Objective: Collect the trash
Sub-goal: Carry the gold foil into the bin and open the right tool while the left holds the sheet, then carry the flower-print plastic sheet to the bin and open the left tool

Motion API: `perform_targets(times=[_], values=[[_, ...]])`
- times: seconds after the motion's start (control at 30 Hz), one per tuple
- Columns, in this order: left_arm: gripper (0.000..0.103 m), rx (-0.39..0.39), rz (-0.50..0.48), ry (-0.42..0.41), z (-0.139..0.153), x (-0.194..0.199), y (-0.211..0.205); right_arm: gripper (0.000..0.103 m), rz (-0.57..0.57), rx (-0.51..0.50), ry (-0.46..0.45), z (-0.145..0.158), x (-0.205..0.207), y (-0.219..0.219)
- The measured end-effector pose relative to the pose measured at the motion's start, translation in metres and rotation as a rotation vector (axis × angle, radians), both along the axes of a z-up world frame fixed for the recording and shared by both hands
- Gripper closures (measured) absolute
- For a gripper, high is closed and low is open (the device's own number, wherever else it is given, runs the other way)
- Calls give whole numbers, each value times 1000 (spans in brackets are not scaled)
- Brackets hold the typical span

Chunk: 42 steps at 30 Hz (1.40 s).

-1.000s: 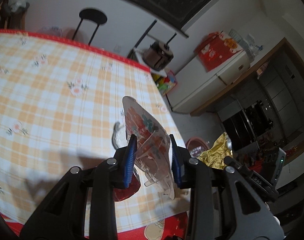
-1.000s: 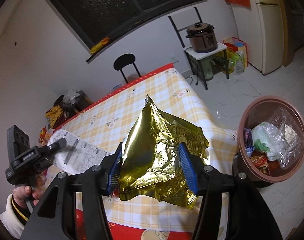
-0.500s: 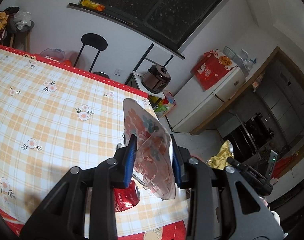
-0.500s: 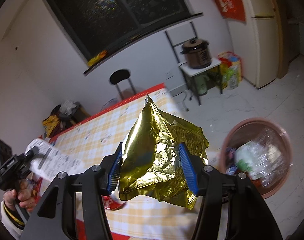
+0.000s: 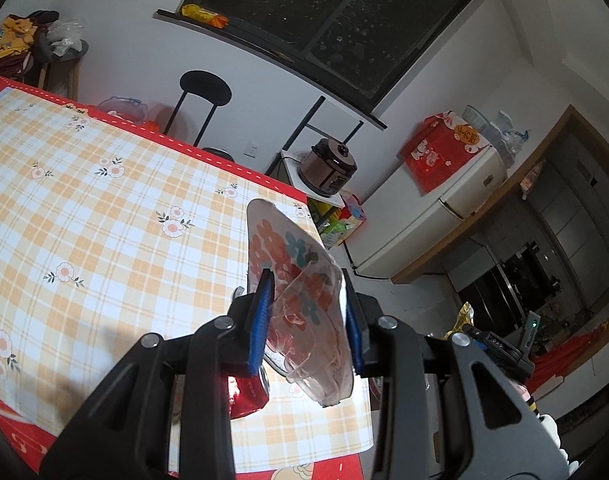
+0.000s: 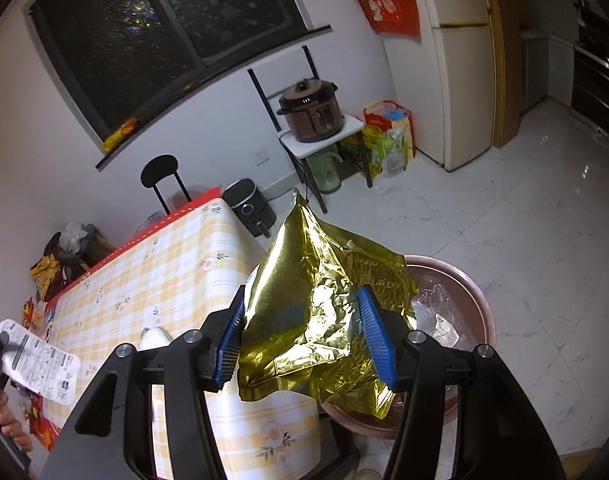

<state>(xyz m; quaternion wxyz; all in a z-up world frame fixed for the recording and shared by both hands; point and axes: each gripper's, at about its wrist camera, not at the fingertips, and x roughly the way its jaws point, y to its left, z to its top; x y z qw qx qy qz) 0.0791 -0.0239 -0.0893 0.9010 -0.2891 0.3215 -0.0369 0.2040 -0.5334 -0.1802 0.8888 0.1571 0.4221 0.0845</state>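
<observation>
Kitchen with white tiled floor; a desk (image 6: 176, 280) in orange-check cloth stands beside a brown waste bin (image 6: 470, 300). Over the last second the right tongs (image 6: 304, 344), closed on a crumpled gold foil bag (image 6: 316, 304), have swung off the desk until the bag hangs over the bin's rim, so release looks near. The left tongs (image 5: 306, 320), clamped on a clear flower-printed plastic wrapper (image 5: 300, 296), have lifted higher above the desk edge, probably next for the bin. A red can (image 5: 248, 394) lies on the desk beneath them, uncollected.
</observation>
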Motion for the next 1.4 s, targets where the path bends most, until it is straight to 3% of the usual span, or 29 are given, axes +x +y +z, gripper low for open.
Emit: perform_targets(times=[0.23, 0.3, 0.37, 0.6, 0.8, 1.03, 1.4], values=[[69, 29, 32, -3, 8, -4, -7, 43, -49, -29, 63, -24, 23, -5], [69, 36, 39, -3, 11, -6, -7, 36, -59, -23, 75, -27, 26, -4], [69, 42, 43, -5, 15, -8, -7, 22, -74, -27, 73, -28, 26, -4], [69, 53, 22, -24, 25, -7, -6, 6, -147, -60, 17, -10, 7, -8], [69, 54, -54, -36, 31, 4, -17, 5, -228, -122, -47, 13, -25, -15], [69, 57, -172, -42, 34, 24, -45, 5, -319, -121, -100, 37, -77, -35], [69, 48, -392, -31, 23, 63, -128, 5, -390, -169, -144, 64, -149, -67]])
